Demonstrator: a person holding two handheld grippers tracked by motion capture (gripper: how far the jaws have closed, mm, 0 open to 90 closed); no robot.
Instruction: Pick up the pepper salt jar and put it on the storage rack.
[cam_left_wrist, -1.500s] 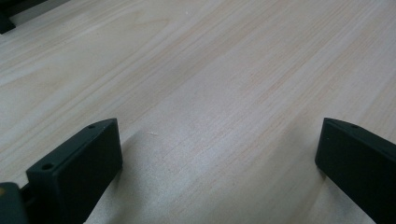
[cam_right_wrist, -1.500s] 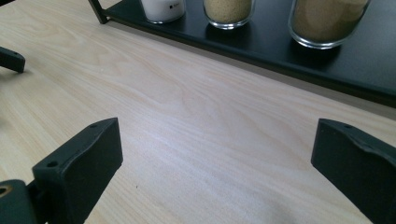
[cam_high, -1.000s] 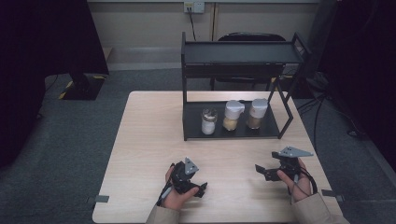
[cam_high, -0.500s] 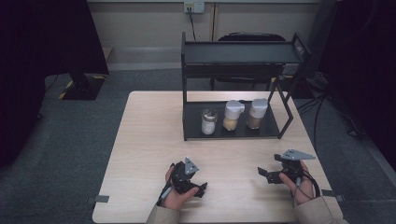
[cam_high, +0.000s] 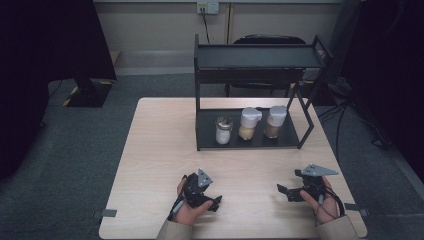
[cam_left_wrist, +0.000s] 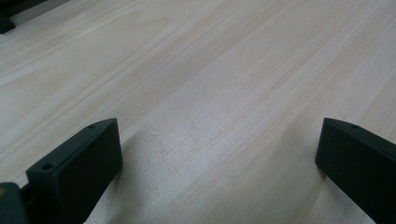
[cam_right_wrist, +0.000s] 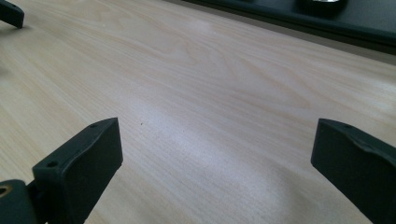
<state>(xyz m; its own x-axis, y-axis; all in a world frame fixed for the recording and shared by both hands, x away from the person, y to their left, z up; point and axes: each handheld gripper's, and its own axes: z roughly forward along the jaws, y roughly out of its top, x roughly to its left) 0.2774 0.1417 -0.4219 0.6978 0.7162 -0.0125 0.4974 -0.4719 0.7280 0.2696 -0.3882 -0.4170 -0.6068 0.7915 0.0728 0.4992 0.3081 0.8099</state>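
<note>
My left gripper rests low over the wooden table near its front edge, held in a hand. Its jaws stand wide apart and the left gripper has bare wood between them. My right gripper sits at the front right, jaws pointing left. In its own view the right gripper is open with nothing between its fingers. A black two-tier rack stands at the back of the table. Its bottom shelf carries a clear jar and two white-lidded jars.
The rack's bottom shelf edge runs across the top of the right gripper view. A black chair stands behind the rack. Bare tabletop lies between the grippers and the rack, and grey carpet surrounds the table.
My right gripper has drifted slightly toward the table's near edge. The left gripper and the jars have stayed where they were.
</note>
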